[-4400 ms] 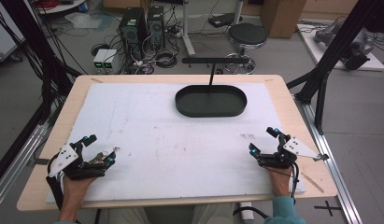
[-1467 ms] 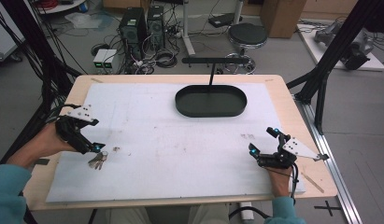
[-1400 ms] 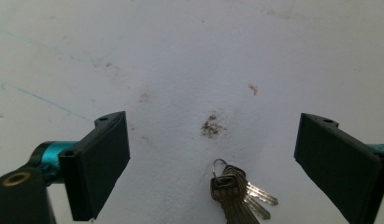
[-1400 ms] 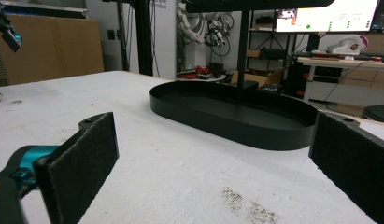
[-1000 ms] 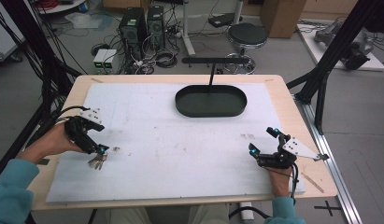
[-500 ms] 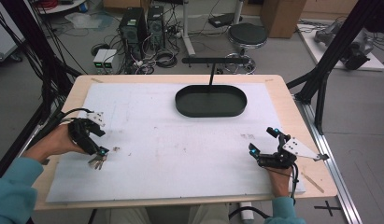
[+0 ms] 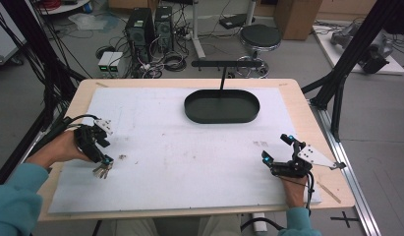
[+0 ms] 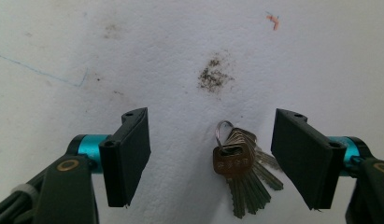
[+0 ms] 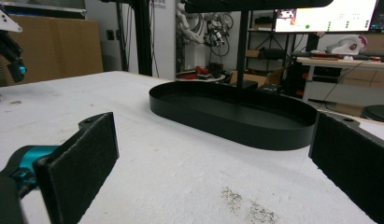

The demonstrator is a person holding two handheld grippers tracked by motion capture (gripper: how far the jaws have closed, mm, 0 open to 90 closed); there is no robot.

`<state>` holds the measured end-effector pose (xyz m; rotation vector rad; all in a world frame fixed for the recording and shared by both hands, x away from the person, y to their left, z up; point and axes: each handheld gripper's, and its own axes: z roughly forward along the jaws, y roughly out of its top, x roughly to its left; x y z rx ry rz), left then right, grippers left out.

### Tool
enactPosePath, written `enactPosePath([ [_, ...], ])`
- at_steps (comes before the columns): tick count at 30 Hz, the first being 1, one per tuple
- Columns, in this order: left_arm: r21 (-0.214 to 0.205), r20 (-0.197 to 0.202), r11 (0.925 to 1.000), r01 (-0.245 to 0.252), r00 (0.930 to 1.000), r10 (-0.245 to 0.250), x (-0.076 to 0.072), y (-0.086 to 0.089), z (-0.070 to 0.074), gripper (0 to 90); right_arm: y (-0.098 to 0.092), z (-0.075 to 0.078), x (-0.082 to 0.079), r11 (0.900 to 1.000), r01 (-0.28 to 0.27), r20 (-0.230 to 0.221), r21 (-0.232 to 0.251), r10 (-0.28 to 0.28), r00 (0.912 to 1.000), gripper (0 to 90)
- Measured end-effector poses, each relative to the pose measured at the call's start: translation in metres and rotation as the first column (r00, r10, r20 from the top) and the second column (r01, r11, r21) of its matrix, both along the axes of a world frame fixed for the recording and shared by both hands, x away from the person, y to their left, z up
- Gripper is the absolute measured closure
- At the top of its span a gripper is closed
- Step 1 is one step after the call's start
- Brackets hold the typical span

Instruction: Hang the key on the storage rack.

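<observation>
A bunch of brass and silver keys on a ring lies flat on the white mat near the table's left edge. My left gripper hangs just above it, pointing down, open. In the left gripper view the keys lie between the two spread jaws, nearer the right one, and my left gripper touches nothing. At the front right, my right gripper rests low over the mat, open and empty. Seen in the right gripper view, my right gripper faces the black oval tray.
The black oval tray sits at the back centre of the mat, with a black T-shaped stand rising from it. Dark smudges mark the mat beyond the keys. Black frame posts stand off both sides of the table.
My left hand has swung from the front left corner to the left edge and edged over the keys in the last second. The keys and the right gripper stay put.
</observation>
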<state>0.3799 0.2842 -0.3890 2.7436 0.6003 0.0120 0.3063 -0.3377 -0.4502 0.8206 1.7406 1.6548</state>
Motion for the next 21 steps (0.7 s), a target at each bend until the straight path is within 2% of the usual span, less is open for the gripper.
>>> enactPosePath([
  [6, 0.008, -0.031, 1.0000, -0.004, 0.9995, 0.004, 0.0013, -0.0013, -0.0042, 32.8, 0.0000, -0.0001, -0.0003, 1.0000, 0.004, 0.001, 0.001, -0.004, 1.0000, 0.6],
  [16, 0.041, -0.049, 0.9986, 0.034, 0.9983, -0.032, 0.0015, -0.0039, -0.0076, 42.6, 0.0000, -0.0001, -0.0004, 1.0000, 0.004, -0.001, 0.002, -0.004, 1.0000, 0.6],
  [21, 0.036, -0.058, 0.9988, 0.033, 0.9978, -0.031, 0.0001, -0.0050, -0.0088, 48.3, 0.0000, -0.0001, -0.0004, 1.0000, 0.004, -0.001, 0.002, -0.004, 1.0000, 0.6],
])
